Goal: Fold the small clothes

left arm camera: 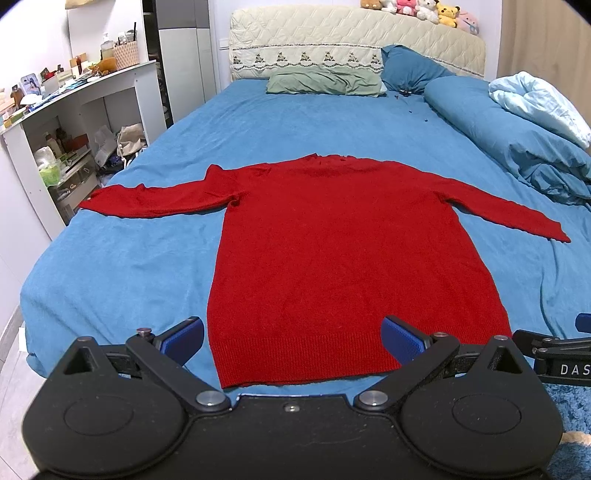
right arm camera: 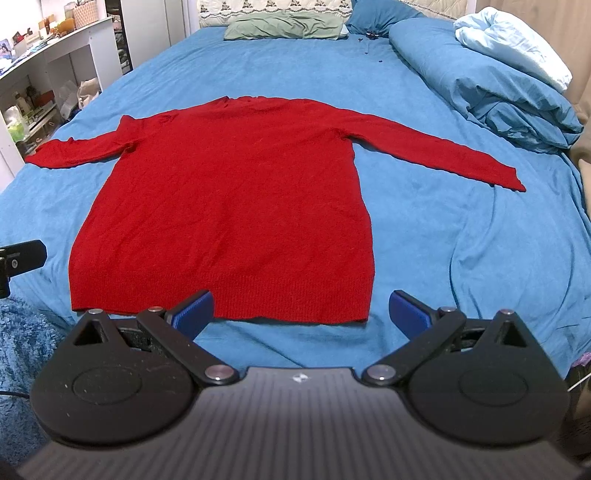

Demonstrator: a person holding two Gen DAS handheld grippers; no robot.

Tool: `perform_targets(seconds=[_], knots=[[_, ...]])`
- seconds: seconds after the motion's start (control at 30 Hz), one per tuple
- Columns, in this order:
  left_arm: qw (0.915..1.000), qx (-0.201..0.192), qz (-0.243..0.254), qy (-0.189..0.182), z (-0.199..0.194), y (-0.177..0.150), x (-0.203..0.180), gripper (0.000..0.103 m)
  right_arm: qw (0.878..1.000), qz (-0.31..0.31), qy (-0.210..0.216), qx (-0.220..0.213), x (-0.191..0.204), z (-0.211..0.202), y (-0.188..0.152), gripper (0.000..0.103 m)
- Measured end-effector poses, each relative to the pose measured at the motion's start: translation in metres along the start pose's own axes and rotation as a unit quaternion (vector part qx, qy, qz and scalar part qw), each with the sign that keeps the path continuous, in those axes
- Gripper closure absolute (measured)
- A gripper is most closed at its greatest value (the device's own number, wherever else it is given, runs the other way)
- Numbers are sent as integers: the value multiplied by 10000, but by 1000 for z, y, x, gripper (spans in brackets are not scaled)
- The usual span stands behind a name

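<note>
Folding has not begun, by my reading: the red sweater (left arm camera: 343, 251) lies flat on the blue bed (left arm camera: 122, 266), sleeves spread, hem nearest. Both the left hand-held gripper (left arm camera: 293, 338) and right hand-held gripper (right arm camera: 301, 310) hang empty, jaws wide apart. Next probably means pinching a sleeve or hem corner. Only the left view shows the plush toys (left arm camera: 417, 9)

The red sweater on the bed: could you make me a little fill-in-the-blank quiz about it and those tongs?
1. The red sweater lies flat on a ____ bedsheet.
2. Both sleeves are spread ____ to the sides.
3. The left tongs and right tongs both stand ____, holding nothing.
4. The sweater part nearest the tongs is its ____.

Missing words: blue; outward; open; hem
</note>
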State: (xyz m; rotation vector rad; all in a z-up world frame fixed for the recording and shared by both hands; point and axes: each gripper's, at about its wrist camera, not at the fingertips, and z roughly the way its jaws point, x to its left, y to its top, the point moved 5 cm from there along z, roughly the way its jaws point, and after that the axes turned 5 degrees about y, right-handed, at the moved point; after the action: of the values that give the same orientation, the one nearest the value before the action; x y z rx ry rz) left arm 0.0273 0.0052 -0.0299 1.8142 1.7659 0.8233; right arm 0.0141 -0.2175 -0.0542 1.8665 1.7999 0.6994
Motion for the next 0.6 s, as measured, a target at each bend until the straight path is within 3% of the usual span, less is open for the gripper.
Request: perform_targets(seconds=[0.6], knots=[[10000,-20,-60,-18,-1,2,3,0,10000,27,41,20,-2,-4,2,0]])
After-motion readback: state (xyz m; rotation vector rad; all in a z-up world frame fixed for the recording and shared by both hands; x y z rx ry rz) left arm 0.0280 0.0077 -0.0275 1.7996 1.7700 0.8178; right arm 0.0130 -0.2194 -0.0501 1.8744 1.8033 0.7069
